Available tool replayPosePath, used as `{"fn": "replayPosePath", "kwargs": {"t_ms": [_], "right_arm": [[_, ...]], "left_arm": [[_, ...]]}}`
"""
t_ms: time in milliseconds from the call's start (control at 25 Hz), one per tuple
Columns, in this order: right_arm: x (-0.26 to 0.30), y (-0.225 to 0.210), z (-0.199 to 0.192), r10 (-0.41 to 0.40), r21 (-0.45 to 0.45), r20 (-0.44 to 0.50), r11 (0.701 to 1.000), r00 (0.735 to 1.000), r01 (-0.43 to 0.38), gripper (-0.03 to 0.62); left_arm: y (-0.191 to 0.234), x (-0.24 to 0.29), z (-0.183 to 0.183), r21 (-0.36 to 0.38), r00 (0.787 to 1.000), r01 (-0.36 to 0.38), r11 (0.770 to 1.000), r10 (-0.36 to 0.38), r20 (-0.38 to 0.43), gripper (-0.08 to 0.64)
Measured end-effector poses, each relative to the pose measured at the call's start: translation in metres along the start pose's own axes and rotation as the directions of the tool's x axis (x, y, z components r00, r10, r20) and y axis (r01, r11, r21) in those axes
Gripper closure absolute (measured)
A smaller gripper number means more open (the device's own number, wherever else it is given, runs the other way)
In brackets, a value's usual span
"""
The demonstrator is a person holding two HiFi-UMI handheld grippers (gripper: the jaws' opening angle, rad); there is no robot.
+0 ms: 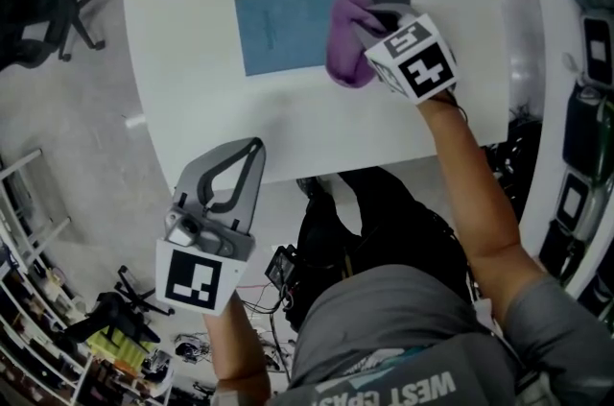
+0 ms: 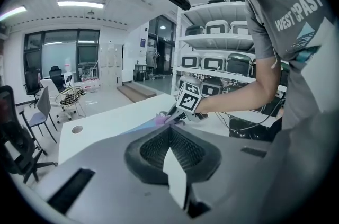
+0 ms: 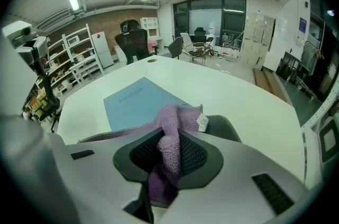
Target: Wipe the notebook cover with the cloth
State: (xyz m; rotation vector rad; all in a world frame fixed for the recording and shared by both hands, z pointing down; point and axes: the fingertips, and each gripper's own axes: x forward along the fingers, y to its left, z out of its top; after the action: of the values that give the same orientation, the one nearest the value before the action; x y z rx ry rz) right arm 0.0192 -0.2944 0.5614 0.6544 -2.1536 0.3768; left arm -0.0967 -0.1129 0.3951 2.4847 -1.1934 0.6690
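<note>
1. Two grippers show in the head view. The right gripper (image 1: pixel 379 3) hangs over the right-hand end of the blue notebook (image 1: pixel 283 25), which lies flat on the white table (image 1: pixel 288 126). A purple cloth (image 1: pixel 347 39) hangs bunched from its claw, covering the notebook's right edge. The left gripper (image 1: pixel 254 150) sits well apart from the notebook, at the near table edge below it, its claw drawn together on nothing.

2. From the left gripper view, I read the left gripper (image 2: pixel 170 135) as closed and empty, with only a thin white sliver between the pads. Beyond it, the right gripper (image 2: pixel 177 114) presses the cloth (image 2: pixel 160 119) at the notebook's (image 2: pixel 140 127) end; whether cloth and cover touch, I cannot tell.

3. In the right gripper view, the right gripper (image 3: pixel 172 149) is clamped on the cloth (image 3: pixel 172 127), a thick fold pinched between the dark pads. The rest spills forward over the notebook's (image 3: pixel 132 106) nearest corner. A small white label (image 3: pixel 202 122) sits on the cloth, just right of the notebook.
</note>
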Motion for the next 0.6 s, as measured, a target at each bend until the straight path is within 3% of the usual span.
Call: {"fn": "replayPosePath", "kwargs": {"t_ms": [200, 600], "right_arm": [[0.011, 0.017, 0.014, 0.042, -0.040, 0.010, 0.998, 0.999, -0.041, 0.492], [0.064, 0.097, 0.080, 0.186, -0.178, 0.028, 0.968, 0.982, -0.178, 0.492]], "left_arm": [[-0.005, 0.001, -0.003, -0.013, 1.000, -0.015, 1.000, 0.015, -0.001, 0.558], [0.010, -0.029, -0.037, -0.121, 0.991, -0.131, 0.984, 0.131, -0.009, 0.558]]}}
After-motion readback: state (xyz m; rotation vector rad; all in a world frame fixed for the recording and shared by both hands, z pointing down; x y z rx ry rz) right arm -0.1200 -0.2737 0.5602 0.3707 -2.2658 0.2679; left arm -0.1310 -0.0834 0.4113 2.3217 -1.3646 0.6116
